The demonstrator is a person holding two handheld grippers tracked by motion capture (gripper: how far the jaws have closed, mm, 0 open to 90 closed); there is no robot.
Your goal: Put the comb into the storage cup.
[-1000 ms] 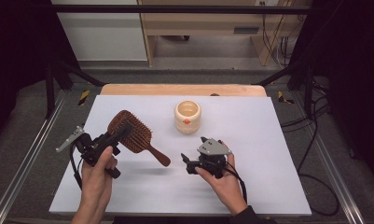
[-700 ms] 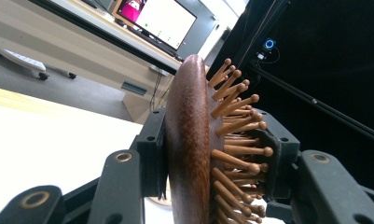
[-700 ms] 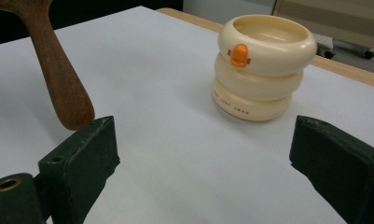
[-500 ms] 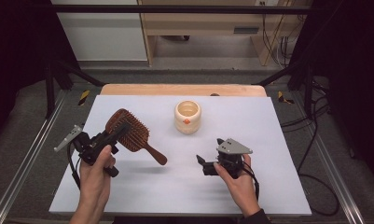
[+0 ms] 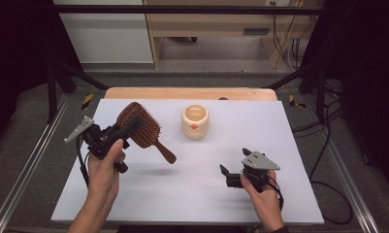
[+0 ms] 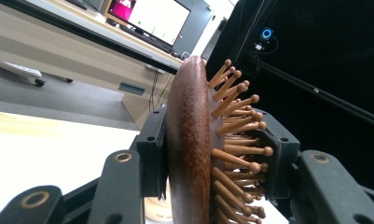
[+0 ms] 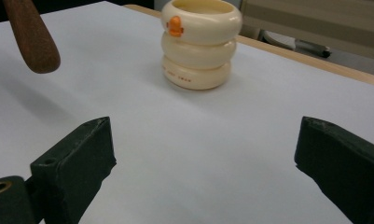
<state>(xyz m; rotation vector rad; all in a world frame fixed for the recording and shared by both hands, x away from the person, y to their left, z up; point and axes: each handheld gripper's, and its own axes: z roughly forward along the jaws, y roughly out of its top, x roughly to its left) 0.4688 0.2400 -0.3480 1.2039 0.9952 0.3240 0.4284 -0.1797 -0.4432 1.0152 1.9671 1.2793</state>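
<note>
Left gripper (image 5: pixel 115 138), left of centre in the high view: fingers clamped across the head of the wooden hairbrush (image 5: pixel 139 130). Brush held clear of the table (image 5: pixel 299 145); its shadow lies on the white surface below the handle. Handle slants down toward frame centre, its rounded end free in the air.

Left gripper view: brush head (image 6: pixel 194 144) stands on edge between the two black fingers (image 6: pixel 152 149), one pad against the smooth dark back, the other against the wooden pins. Pin tips are round knobs, lighter than the back.

Right gripper (image 5: pixel 227 175), lower right of the high view, low over the table in the person's right hand (image 5: pixel 262 196). Its fingers have just been opening and now stand wide apart, nothing between them. They point toward the left of the frame.

Right gripper view: both black fingers (image 7: pixel 77 158) at the bottom corners, bare white table between. Brush handle end (image 7: pixel 33 37) at upper left, above the surface, shadow beneath it.

Cream ridged cup (image 5: pixel 195 121), small orange mark on its side, stands upright just above centre in the high view, to the right of the brush head and apart from it, well apart from the right gripper. In the right gripper view it sits at top centre (image 7: pixel 201 44).
</note>
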